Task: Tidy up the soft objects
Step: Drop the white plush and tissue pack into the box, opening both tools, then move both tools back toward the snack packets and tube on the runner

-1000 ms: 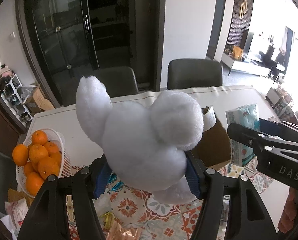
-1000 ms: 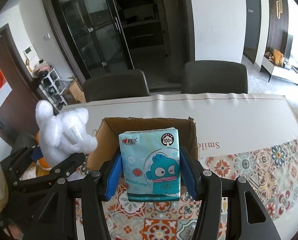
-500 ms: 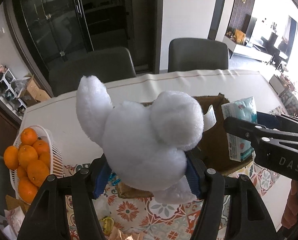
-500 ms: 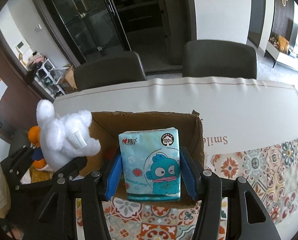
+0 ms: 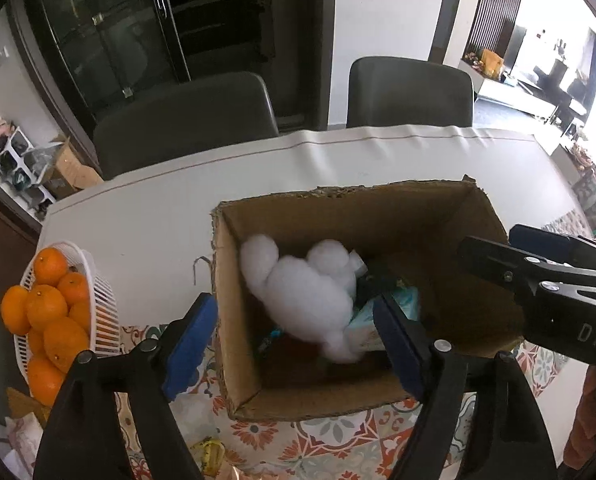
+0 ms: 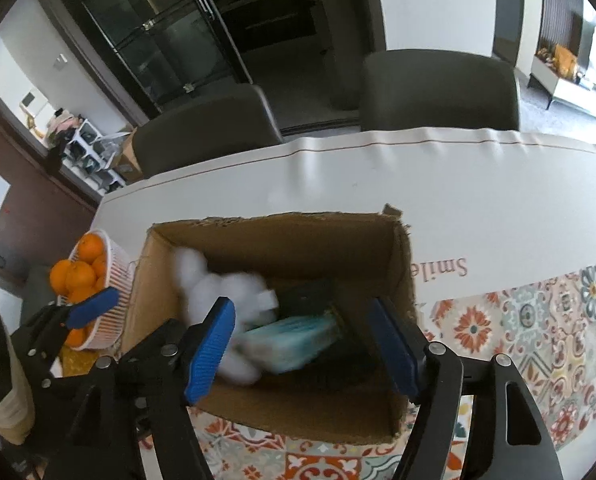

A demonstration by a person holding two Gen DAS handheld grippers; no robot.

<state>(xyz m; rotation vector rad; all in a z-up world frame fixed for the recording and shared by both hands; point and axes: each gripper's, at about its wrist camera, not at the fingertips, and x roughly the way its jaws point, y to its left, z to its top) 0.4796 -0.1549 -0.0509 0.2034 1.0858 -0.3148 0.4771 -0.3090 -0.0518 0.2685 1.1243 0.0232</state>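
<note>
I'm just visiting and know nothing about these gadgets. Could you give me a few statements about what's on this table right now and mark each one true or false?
1. The white plush toy lies inside the cardboard box. True.
2. The left tool is squeezing the plush toy. False: its jaws have just been opening and stand apart above the box, clear of the toy.
3. The tissue pack is clamped in the right tool. False: its jaws have just been opening and the pack lies in the box.
4. A white basket of oranges stands beside the box. True.
5. The box's top is closed. False: it is open.
</note>
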